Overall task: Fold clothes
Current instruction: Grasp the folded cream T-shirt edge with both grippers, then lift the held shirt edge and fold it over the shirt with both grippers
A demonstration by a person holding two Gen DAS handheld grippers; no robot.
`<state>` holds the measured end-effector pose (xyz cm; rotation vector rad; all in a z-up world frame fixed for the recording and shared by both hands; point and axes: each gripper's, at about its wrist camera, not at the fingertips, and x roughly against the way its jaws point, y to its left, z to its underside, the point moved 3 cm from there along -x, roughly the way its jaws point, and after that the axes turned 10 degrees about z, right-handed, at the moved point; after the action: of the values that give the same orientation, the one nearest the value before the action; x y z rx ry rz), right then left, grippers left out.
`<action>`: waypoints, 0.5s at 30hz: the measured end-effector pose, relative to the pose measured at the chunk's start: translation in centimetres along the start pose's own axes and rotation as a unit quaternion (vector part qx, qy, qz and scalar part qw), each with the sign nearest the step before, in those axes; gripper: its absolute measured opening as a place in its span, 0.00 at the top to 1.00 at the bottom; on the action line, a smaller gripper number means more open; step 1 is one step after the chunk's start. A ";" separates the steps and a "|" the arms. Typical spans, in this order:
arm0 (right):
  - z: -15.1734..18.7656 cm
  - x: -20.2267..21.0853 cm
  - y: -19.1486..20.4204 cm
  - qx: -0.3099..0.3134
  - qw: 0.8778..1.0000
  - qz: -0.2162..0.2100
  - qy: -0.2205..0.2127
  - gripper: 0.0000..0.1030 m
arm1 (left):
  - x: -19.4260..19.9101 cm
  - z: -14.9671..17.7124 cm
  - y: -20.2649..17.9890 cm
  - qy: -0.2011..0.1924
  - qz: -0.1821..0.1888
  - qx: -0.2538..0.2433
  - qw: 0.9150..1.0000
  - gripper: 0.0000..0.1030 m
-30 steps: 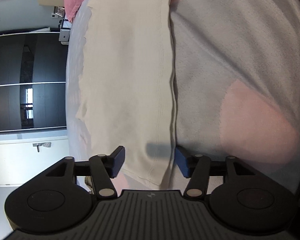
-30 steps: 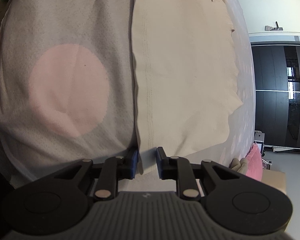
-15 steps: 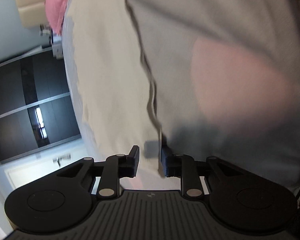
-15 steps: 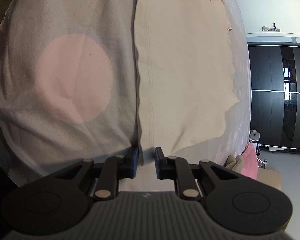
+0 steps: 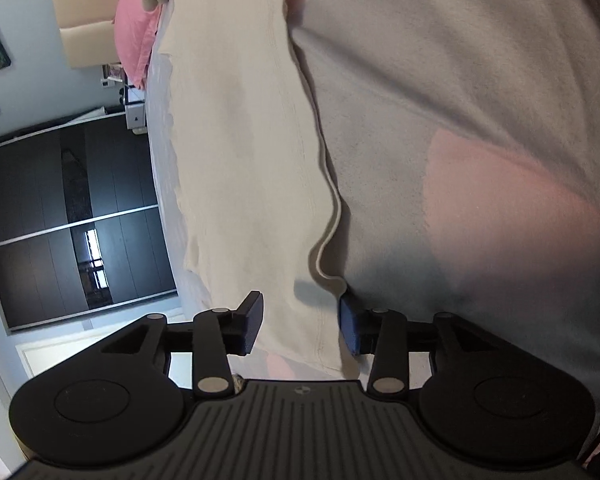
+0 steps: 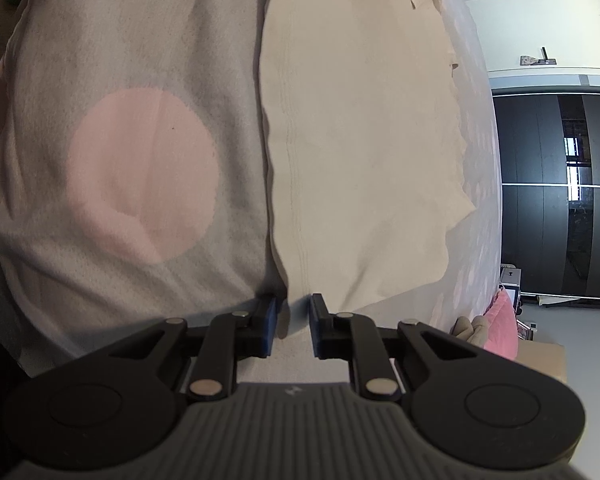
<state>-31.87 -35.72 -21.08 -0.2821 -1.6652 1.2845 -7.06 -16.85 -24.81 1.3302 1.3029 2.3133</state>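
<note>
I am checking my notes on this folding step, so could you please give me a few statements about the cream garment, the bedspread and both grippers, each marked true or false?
1. The cream garment lies on a grey bedspread with a pink circle. True.
2. The left gripper is clamped shut. False: its jaws stand wide apart, straddling the garment's edge.
3. The right gripper holds a green towel. False: its jaws are slightly apart at the cream garment's corner.
4. A dark wardrobe stands beyond the bed. True.
</note>
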 end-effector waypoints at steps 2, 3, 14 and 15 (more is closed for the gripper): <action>0.0 -0.1 0.2 0.007 1.000 0.004 -0.003 0.83 | -0.1 0.0 0.4 0.001 0.008 0.005 1.000 0.67; 0.1 0.0 0.3 0.010 1.000 0.007 -0.003 0.89 | -0.2 0.0 0.6 0.002 0.014 0.007 1.000 0.69; 0.4 2.0 -5.0 -0.028 0.995 0.097 -0.013 0.96 | 2.7 1.8 6.2 0.016 0.081 0.158 0.984 0.98; 0.5 2.6 -6.4 -0.046 0.993 0.109 -0.014 0.96 | 3.5 2.2 7.4 0.012 0.080 0.183 0.980 0.98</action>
<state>-31.26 -36.93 -14.34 -0.5144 -1.7576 1.3791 -5.50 -18.12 -16.57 1.5683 1.7560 2.2704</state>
